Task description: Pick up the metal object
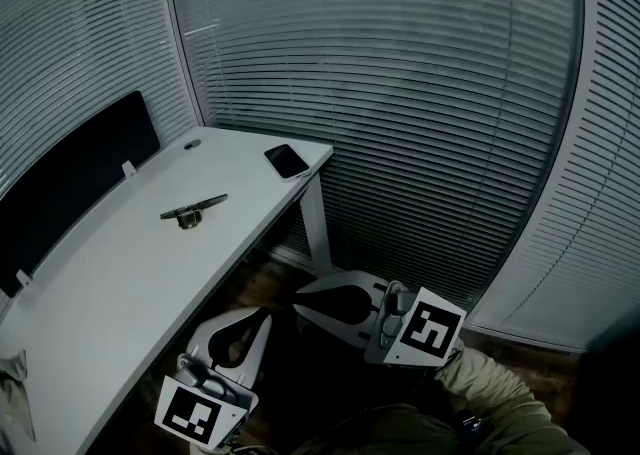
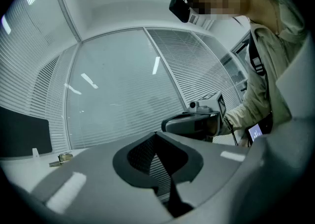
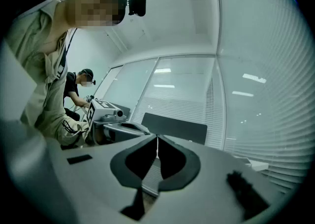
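The metal object (image 1: 193, 210), a thin bar with a small brass-coloured part under it, lies on the white desk (image 1: 120, 273) near its middle. In the left gripper view the metal object (image 2: 61, 159) shows small at the far left on the desk top. Both grippers hang below the desk's near edge, well away from it. My left gripper (image 1: 262, 315) is shut with nothing in it, its tips (image 2: 156, 133) meeting. To its right, my right gripper (image 1: 298, 308) is shut and empty too, its jaws closed to a thin line (image 3: 157, 137).
A black phone (image 1: 287, 160) lies at the desk's far right corner. A black partition (image 1: 70, 183) runs along the desk's left side. Slatted blinds (image 1: 420, 93) cover the windows. White desk legs (image 1: 316, 223) stand just beyond the grippers. Another person (image 3: 81, 95) sits far off.
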The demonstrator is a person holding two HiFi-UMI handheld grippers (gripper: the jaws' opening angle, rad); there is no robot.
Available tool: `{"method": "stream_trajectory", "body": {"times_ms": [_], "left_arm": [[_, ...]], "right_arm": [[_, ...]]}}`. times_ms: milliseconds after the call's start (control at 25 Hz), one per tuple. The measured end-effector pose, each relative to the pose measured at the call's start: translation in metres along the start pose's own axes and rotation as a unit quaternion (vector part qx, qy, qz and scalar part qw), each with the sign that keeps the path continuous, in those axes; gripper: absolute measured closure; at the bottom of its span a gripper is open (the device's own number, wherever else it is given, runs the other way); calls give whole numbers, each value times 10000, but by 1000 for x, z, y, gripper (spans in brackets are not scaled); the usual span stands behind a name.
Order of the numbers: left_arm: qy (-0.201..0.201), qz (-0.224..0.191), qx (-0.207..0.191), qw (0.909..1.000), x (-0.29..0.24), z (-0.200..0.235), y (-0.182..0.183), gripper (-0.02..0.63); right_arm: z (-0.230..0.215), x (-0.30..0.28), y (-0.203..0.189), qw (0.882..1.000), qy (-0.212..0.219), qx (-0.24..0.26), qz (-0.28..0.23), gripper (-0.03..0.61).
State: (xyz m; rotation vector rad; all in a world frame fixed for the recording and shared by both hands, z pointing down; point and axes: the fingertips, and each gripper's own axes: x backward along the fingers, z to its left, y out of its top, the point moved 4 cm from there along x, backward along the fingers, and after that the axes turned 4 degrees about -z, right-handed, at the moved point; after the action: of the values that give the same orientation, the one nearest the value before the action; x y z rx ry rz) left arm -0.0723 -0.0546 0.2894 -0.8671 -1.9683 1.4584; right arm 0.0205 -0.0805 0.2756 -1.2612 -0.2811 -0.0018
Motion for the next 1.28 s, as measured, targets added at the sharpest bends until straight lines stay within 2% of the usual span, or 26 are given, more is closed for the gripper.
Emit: {"method": "stream_trajectory", "body": {"times_ms": [320, 720, 1040, 1280], "left_arm": [[9, 100, -62, 9999, -23, 25, -24, 607], [-53, 352, 122, 9993, -42, 51, -47, 607], [-91, 283, 9, 9996, -58, 63, -37, 607], [-97, 234, -242, 9994, -62, 74, -26, 607]], "right_arm": [[-32, -14, -33, 10000, 10, -87, -26, 574], [-64, -34, -56, 9994, 91, -244, 207, 574], [-85, -35, -51, 9998, 42, -142, 95, 574], [-100, -38, -48, 9999, -26, -108, -82, 574]]}}
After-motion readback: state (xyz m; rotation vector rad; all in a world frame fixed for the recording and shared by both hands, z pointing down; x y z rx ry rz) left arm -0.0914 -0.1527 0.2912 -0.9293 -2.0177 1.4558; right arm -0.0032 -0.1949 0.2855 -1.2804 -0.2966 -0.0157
